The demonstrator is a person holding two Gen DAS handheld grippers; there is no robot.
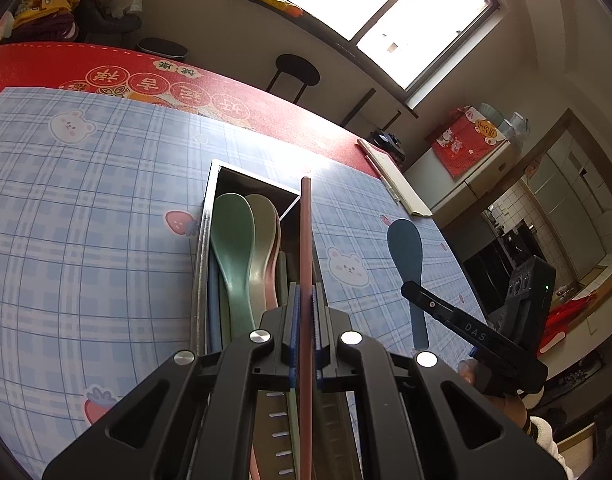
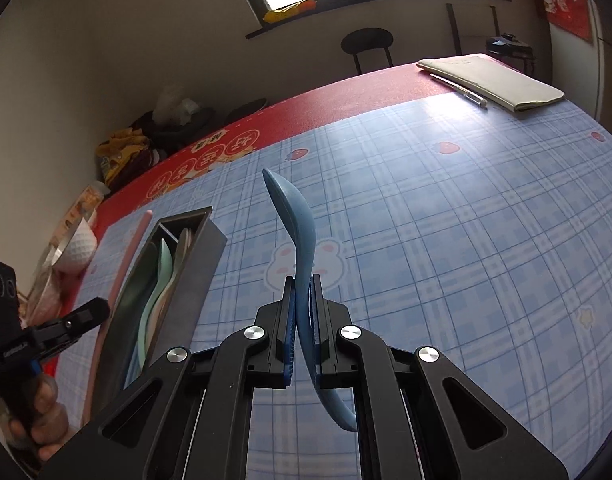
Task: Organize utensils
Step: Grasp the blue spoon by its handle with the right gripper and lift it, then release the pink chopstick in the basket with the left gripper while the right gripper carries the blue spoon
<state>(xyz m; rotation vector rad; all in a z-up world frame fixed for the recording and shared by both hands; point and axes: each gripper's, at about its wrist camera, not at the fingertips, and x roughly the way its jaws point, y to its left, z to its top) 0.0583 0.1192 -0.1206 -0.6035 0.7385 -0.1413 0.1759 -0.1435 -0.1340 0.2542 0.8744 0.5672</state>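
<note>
Left gripper: pressed together on a pink chopstick, which runs straight up the middle of the left wrist view, over the right edge of the box.
Right gripper: pinching the handle of a blue spoon, bowl turned on edge and pointing toward the top of the right wrist view, lifted off the cloth.
Box: a long metal box at the center of the left wrist view, at lower left in the right wrist view.
In the box: a green spoon, an olive spoon beside it, and more utensils underneath, too hidden to tell apart.
Tablecloth: blue check with bears and strawberries, over a red mat.
Notebook: upper right of the right wrist view, a pen just beside it.
Bowl: white, at the left edge of the right wrist view.
</note>
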